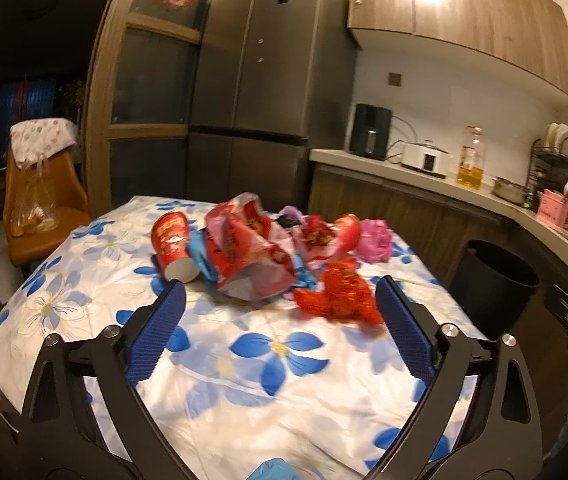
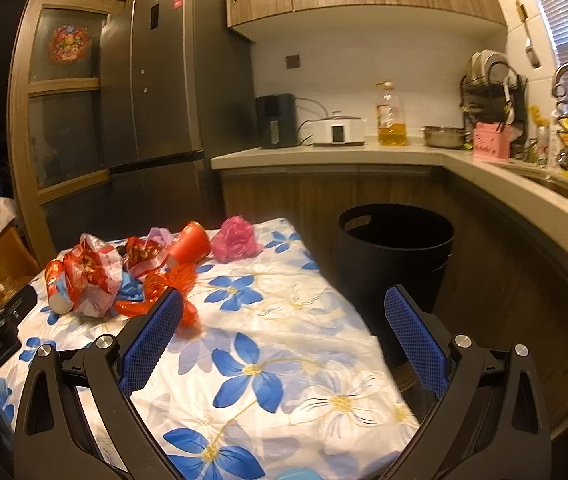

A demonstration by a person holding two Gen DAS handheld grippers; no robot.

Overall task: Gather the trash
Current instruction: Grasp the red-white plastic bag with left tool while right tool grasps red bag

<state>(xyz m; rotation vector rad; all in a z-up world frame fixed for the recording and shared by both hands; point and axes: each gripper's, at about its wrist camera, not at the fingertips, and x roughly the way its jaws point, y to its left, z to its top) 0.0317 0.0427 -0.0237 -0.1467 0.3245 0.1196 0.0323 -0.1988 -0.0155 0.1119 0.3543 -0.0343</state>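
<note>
Since both grippers' jaws stand wide and empty, start with the nearest piece: left gripper (image 1: 280, 300) straddles the crumpled red wrapper (image 1: 339, 296) on the floral-cloth counter (image 1: 268, 380), pinches its bulk, then carries it to the black bin (image 2: 395, 248); right gripper (image 2: 284, 312) stays clear.

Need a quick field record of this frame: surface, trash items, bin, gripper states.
surface: table with floral cloth
trash: red paper cup on its side; red-and-white plastic bag; crumpled red wrapper; second red cup; pink bag
bin: black bin on the floor beside the table, top open
left gripper: open, nothing between the fingers
right gripper: open, holding nothing
</note>
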